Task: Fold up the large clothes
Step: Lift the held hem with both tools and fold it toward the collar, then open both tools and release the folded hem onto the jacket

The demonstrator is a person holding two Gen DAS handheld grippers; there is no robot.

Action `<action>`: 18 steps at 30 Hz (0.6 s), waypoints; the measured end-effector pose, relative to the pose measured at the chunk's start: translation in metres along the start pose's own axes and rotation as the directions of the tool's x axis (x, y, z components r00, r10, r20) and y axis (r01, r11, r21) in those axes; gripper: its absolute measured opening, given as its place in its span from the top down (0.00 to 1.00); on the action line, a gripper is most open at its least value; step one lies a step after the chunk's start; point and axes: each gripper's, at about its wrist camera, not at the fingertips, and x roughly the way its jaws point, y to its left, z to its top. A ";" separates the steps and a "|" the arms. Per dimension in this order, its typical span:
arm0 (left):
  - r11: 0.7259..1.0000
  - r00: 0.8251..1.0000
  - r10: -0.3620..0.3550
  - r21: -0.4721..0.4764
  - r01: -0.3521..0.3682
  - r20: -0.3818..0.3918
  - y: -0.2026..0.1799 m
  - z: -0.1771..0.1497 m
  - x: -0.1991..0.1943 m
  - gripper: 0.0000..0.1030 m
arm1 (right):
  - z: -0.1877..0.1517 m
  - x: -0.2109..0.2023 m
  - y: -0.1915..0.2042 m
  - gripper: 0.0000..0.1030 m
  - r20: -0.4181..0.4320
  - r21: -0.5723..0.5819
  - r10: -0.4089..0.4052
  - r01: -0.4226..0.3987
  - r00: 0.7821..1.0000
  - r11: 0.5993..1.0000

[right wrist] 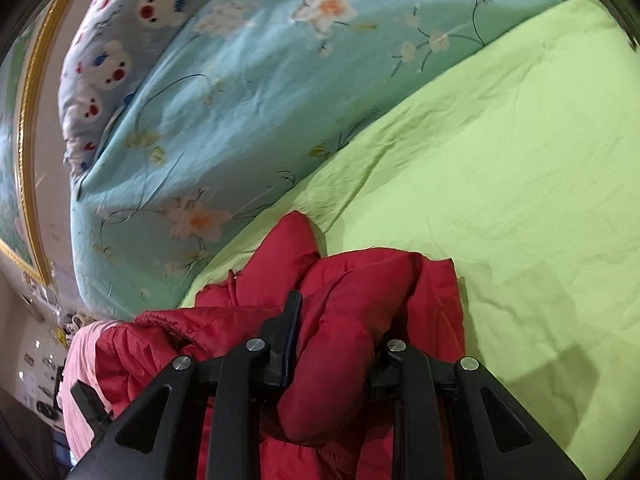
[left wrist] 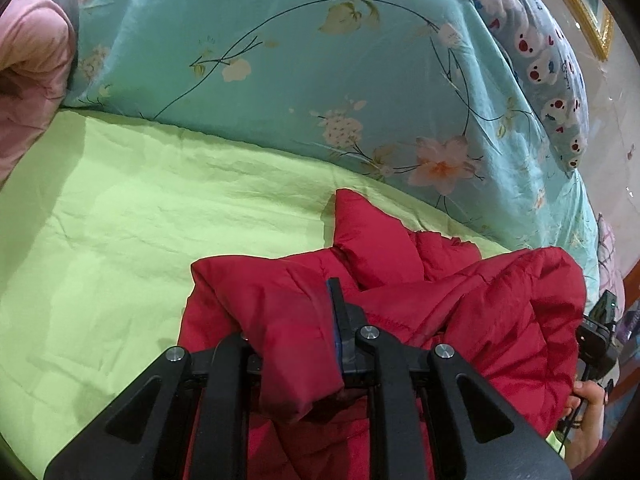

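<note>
A red padded jacket (left wrist: 440, 304) lies bunched on the lime-green bed sheet (left wrist: 120, 208). My left gripper (left wrist: 296, 320) is shut on a thick fold of the red jacket; only its right finger (left wrist: 338, 312) shows, the other is buried under the cloth. In the right wrist view the same red jacket (right wrist: 360, 288) is heaped in front of me, and my right gripper (right wrist: 332, 332) is shut on another fold of it, with its left finger (right wrist: 290, 320) showing and the right one hidden. At the right edge of the left wrist view a hand (left wrist: 588, 400) holds the other gripper.
A teal floral quilt (left wrist: 320, 60) is piled along the far side of the bed, with a cartoon-print pillow (left wrist: 540, 52) behind it. A pink blanket (left wrist: 28, 72) sits at the far left. A gold-framed picture (right wrist: 30, 120) hangs on the wall. The green sheet (right wrist: 500, 160) stretches to the right.
</note>
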 end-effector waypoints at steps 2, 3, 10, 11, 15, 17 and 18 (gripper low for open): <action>1.000 1.000 -0.011 0.000 0.011 -0.008 0.004 0.001 0.003 0.84 | 0.002 0.007 0.000 0.79 0.004 -0.006 -0.008 0.008 1.000 1.000; 1.000 1.000 -0.012 0.004 0.012 -0.014 0.005 0.002 0.005 0.84 | 0.002 0.011 0.001 0.79 0.007 -0.012 -0.018 0.018 1.000 1.000; 0.994 0.993 -0.101 0.033 0.103 -0.054 0.016 0.014 -0.001 0.78 | 0.008 0.031 -0.001 0.79 0.034 0.041 -0.044 0.042 0.998 0.998; 0.992 0.991 -0.117 0.032 0.119 -0.058 0.019 0.014 -0.005 0.78 | 0.009 0.033 -0.002 0.79 0.034 0.046 -0.040 0.039 0.999 0.998; 0.987 0.989 -0.137 0.081 0.141 -0.056 0.019 0.010 -0.023 0.72 | 0.013 0.042 0.000 0.79 0.029 0.039 -0.035 0.034 0.999 0.999; 0.988 0.993 -0.118 0.096 0.120 -0.028 0.020 0.007 -0.035 0.65 | 0.014 0.045 -0.001 0.79 0.029 0.049 -0.035 0.033 0.999 0.998; 0.990 0.995 -0.102 0.097 0.103 -0.014 0.021 0.006 -0.040 0.61 | 0.014 0.045 -0.002 0.79 0.034 0.061 -0.040 0.038 0.999 0.997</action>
